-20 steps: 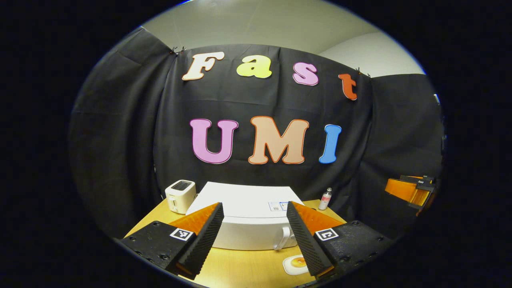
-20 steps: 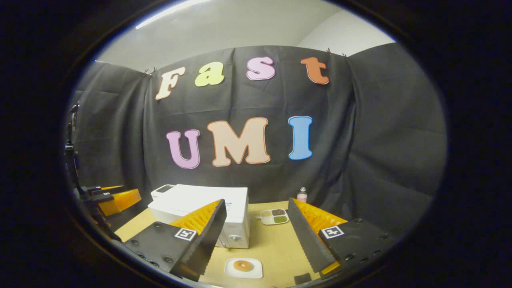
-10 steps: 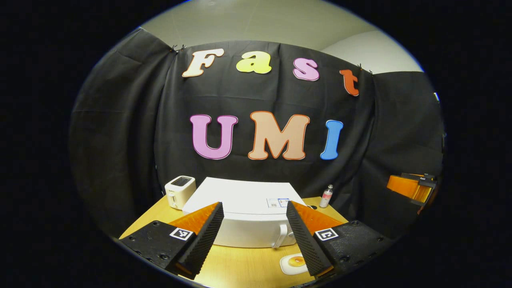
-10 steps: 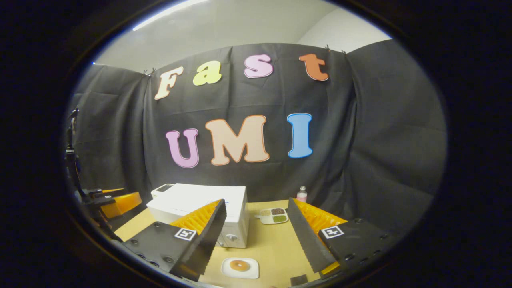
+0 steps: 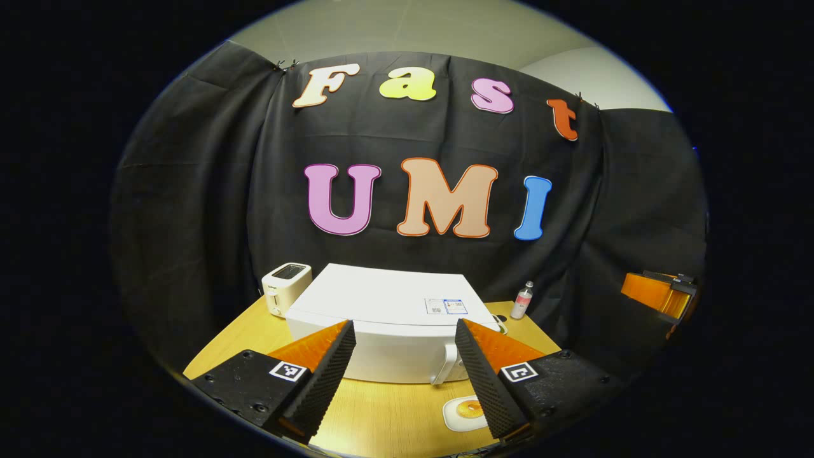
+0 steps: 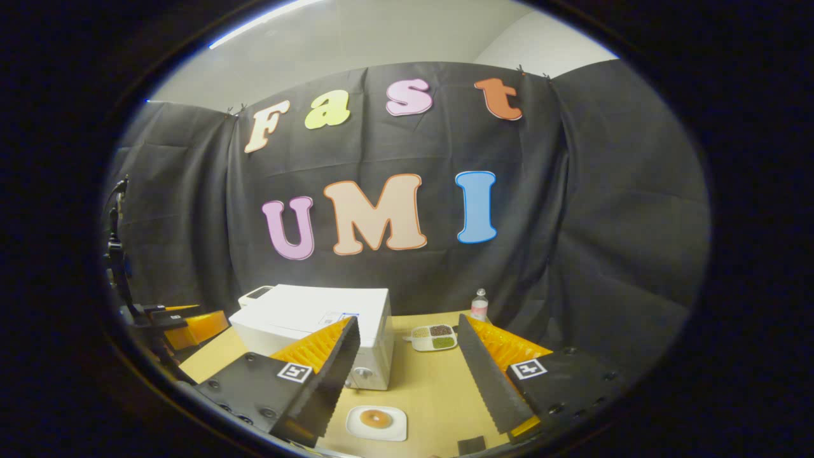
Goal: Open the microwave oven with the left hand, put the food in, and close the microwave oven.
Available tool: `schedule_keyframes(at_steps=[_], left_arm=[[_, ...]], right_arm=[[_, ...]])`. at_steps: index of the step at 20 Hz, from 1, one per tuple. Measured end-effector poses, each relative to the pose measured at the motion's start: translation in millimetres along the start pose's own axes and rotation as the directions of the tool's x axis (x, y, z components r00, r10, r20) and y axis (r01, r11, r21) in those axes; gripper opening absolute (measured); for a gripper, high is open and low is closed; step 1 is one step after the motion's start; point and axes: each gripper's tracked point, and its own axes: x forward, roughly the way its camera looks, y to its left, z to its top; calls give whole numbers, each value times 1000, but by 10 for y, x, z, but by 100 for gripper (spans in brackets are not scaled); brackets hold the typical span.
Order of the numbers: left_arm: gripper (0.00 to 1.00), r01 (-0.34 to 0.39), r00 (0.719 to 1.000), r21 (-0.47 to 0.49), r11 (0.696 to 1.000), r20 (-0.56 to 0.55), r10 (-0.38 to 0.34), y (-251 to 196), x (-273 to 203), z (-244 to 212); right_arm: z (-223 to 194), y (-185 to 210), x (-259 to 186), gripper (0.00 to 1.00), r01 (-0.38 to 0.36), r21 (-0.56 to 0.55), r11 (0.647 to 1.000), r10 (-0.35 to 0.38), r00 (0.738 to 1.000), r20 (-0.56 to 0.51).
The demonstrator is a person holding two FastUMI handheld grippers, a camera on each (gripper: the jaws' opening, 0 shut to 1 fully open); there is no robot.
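Note:
A white microwave (image 5: 381, 305) stands on the wooden table (image 5: 381, 420) with its door closed and its handle (image 5: 445, 366) at the front right. A small white plate holding a doughnut (image 5: 467, 412) lies on the table in front of it. My left gripper (image 5: 404, 326) hovers open above the table's front edge, facing the microwave's front and holding nothing. In the right gripper view the microwave (image 6: 318, 315) sits to the left and the plate of food (image 6: 376, 422) lies between my fingers. My right gripper (image 6: 407, 321) is open and empty above the plate.
A white toaster (image 5: 284, 286) stands left of the microwave. A small bottle (image 6: 479, 305) and a divided dish of seasonings (image 6: 432, 337) sit at the back right. The right gripper (image 5: 658, 296) hangs far right; the left gripper (image 6: 184, 321) shows at far left.
Both views have tipped downward a little, so the microwave and table show more fully. The microwave looks slightly nearer in the left gripper view. Both grippers stay open.

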Motion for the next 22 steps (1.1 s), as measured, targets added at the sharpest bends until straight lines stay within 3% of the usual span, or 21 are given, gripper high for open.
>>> schedule_keyframes(at_steps=[8, 9, 11, 13, 14, 15, 16, 22], left_arm=[[95, -3, 1000, 36, 999, -28, 4, -94, 161, -207], [95, 0, 999, 43, 999, -34, 1, -116, 196, -258], [95, 11, 999, 57, 998, -50, -8, -157, 256, -361], [95, 30, 997, 68, 997, -74, -25, -219, 334, -519], [95, 41, 995, 68, 997, -89, -35, -255, 380, -599], [95, 54, 993, 67, 996, -105, -47, -296, 412, -685], [95, 66, 991, 64, 996, -121, -58, -337, 453, -773], [96, 122, 963, 46, 991, -246, -107, -512, 647, -1361]], right_arm=[[-12, -122, 68, 97, 11, 3, 1000, -10, 1000, -9], [-16, -153, 72, 92, 16, 1, 1000, -16, 1000, -11], [-20, -228, 68, 97, 32, 1, 1000, -31, 999, -14], [-18, -299, 77, 97, 51, 4, 999, -51, 999, -15], [-28, -334, 72, 92, 60, 7, 998, -60, 998, -17], [-26, -366, 67, 96, 69, 9, 998, -69, 997, -20], [-45, -394, 59, 92, 78, 10, 997, -78, 997, -23], [-122, -536, 24, 92, 121, 11, 993, -120, 992, -43]])
